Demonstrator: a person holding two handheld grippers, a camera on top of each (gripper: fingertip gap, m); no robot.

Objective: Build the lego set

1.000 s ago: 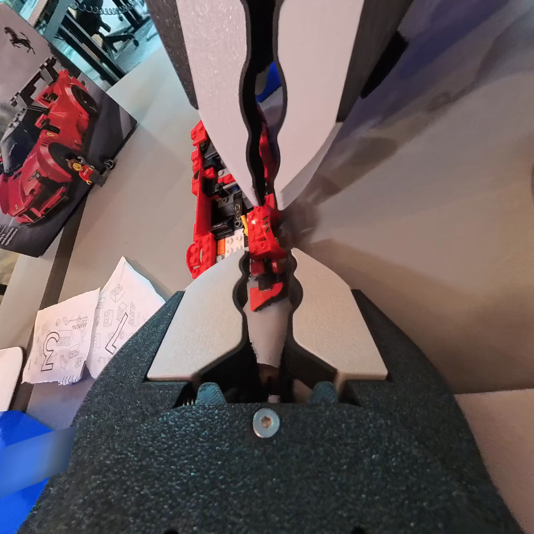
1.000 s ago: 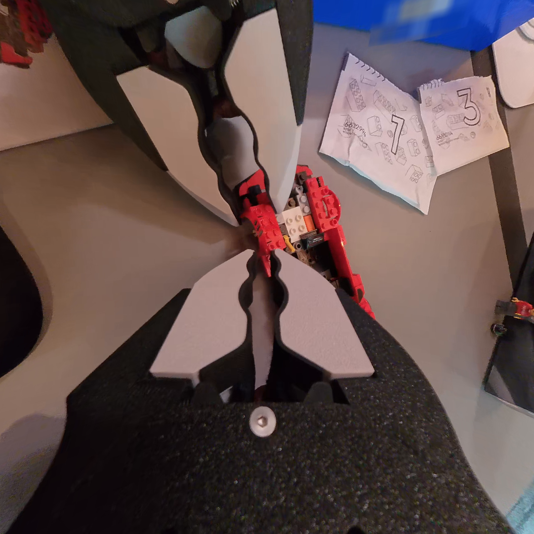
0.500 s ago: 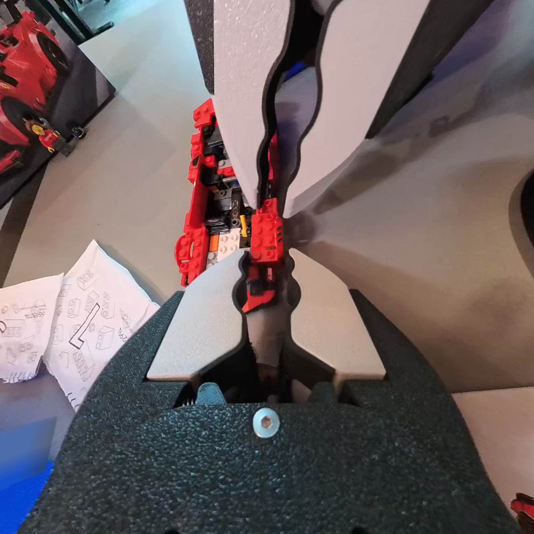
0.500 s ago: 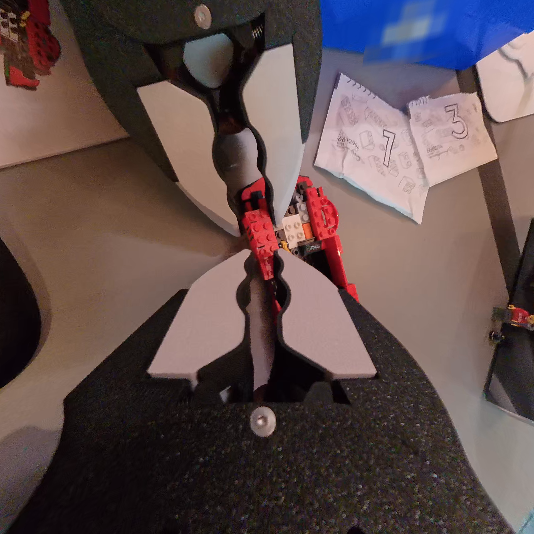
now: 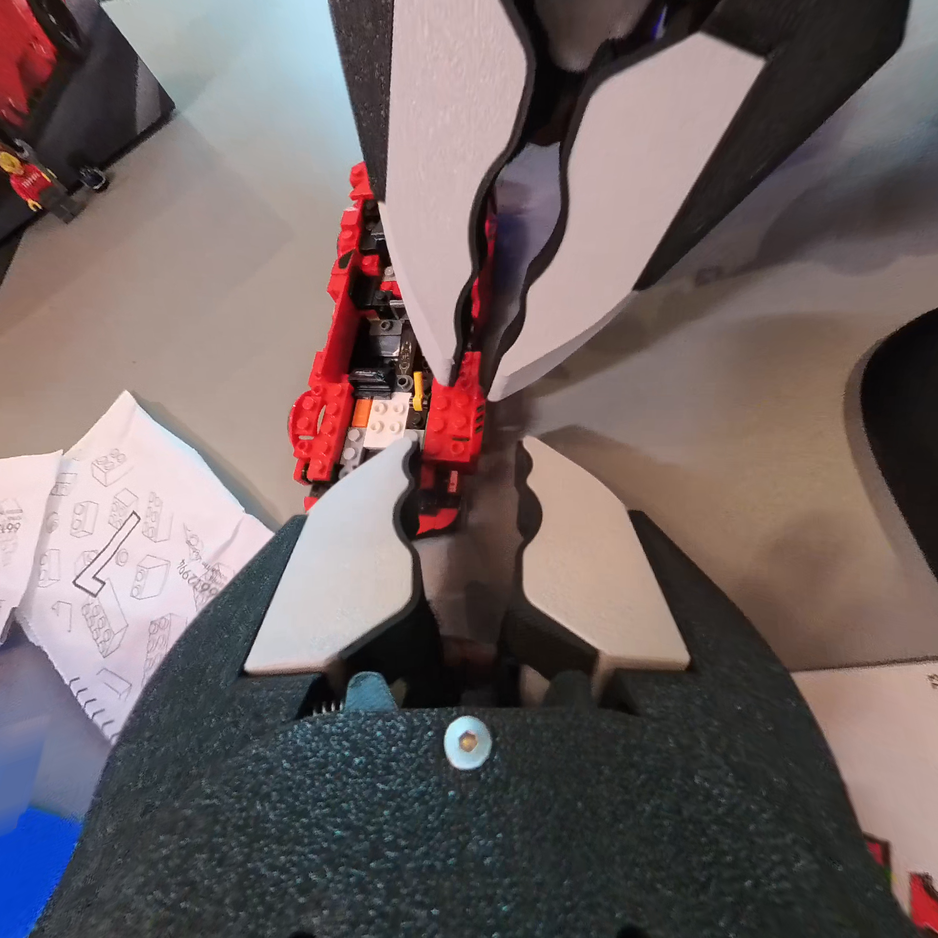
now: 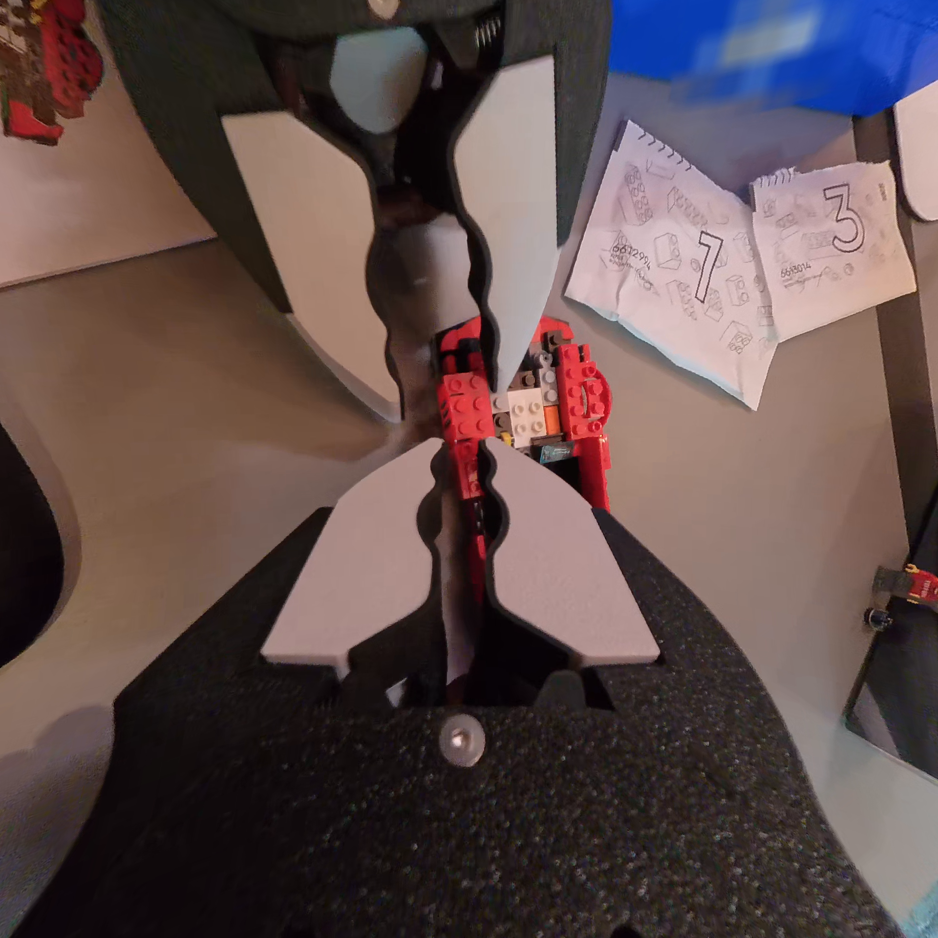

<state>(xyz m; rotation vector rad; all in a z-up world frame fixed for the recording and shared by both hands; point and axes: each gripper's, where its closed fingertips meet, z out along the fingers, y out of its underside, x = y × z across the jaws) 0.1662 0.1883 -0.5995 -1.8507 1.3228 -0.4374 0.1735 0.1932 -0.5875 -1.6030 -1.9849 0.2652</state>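
A partly built red Lego car [image 5: 325,421] lies on the grey table, with white, orange and grey bricks inside. My left gripper [image 5: 467,444] is at its near end with the jaws apart; its left fingertip [image 5: 401,449] touches the inner bricks and the right one stands clear of the red side block [image 5: 457,421]. My right gripper [image 6: 462,442] comes from the opposite end and is shut on the car's [image 6: 578,396] red side wall [image 6: 469,472]. It shows in the left wrist view [image 5: 472,388] above the car.
Two white numbered paper bags [image 6: 675,264] [image 6: 832,248] lie beside the car, also in the left wrist view [image 5: 116,558]. The set's box [image 5: 51,101] and a minifigure [image 5: 28,177] are farther off. A printed booklet [image 6: 51,76] lies past the grippers. The grippers are tip to tip, or close to it. The minifigure [image 5: 28,177] is about 30 cm from both grippers' fingertips.
My left gripper's jaws have opened and let go of the car's red side. My right gripper stays shut on it. Both views have shifted along the car.
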